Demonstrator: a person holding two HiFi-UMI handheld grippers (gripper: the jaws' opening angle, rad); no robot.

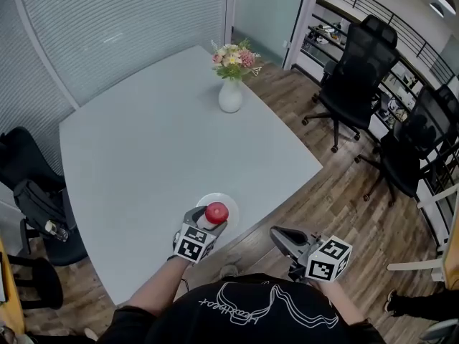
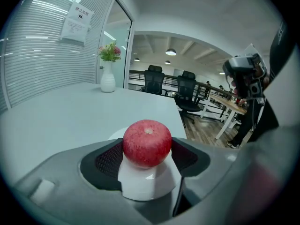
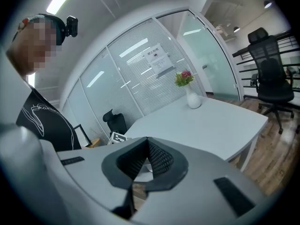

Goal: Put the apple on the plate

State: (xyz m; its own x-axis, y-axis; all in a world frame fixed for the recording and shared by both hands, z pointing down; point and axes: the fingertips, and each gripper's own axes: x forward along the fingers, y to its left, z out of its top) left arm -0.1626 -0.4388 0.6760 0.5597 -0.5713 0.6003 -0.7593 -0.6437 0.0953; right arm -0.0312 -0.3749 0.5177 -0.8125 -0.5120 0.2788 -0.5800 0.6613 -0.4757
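A red apple [image 1: 216, 212] [image 2: 146, 142] sits between the pads of my left gripper [image 1: 209, 221] [image 2: 147, 154], which is shut on it. It hangs just over a small white plate [image 1: 229, 202] [image 2: 149, 184] near the table's front edge; I cannot tell whether apple and plate touch. My right gripper [image 1: 277, 236] [image 3: 147, 143] hovers off the table edge to the right, above the wooden floor. Its jaws meet at the tips with nothing between them.
The grey table [image 1: 165, 149] carries a white vase of flowers [image 1: 231, 90] [image 2: 108, 78] [image 3: 191, 97] at its far side. Black office chairs [image 1: 355, 77] stand on the right, another chair [image 1: 29, 170] on the left. A glass wall with blinds lies behind.
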